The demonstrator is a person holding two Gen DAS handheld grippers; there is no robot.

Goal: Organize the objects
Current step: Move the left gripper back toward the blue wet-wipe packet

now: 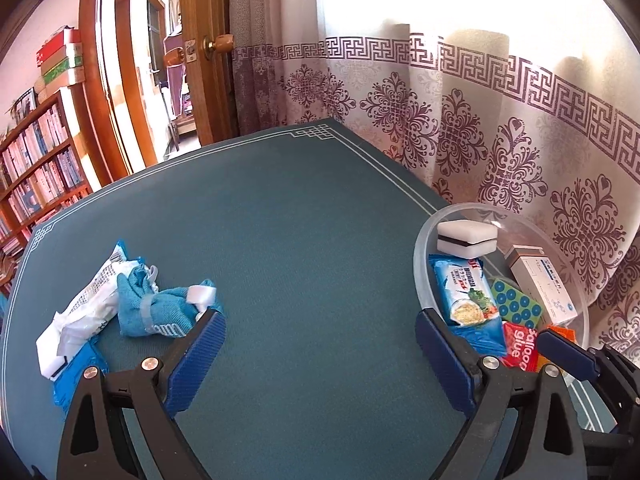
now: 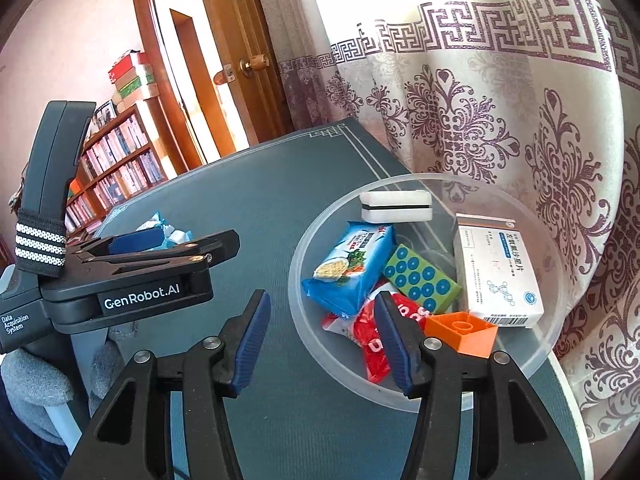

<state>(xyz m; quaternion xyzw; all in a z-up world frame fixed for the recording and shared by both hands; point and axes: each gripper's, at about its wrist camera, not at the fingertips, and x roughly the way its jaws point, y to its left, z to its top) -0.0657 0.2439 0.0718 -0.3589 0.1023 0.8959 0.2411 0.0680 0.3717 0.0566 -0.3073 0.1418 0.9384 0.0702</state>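
A clear round plastic bowl (image 2: 320,356) stands on the teal table mat at the right. It holds a white sponge block (image 2: 396,206), a blue noodle packet (image 2: 348,268), a green dotted box (image 2: 420,282), a white medicine box (image 2: 496,272), a red glue packet (image 2: 368,332) and an orange block (image 2: 460,332). My right gripper (image 2: 320,332) is open and empty over the bowl's near left rim. My left gripper (image 1: 320,344) is open and empty above the mat. A blue folded cloth (image 1: 160,308) and a white-and-blue wrapper (image 1: 80,312) lie left of its left finger.
The bowl shows in the left wrist view too (image 1: 420,264). A patterned curtain (image 1: 500,140) hangs along the table's far right edge. An open wooden door (image 1: 204,48) and a bookshelf (image 1: 36,164) stand behind the table. The left gripper's body (image 2: 140,276) sits left of my right gripper.
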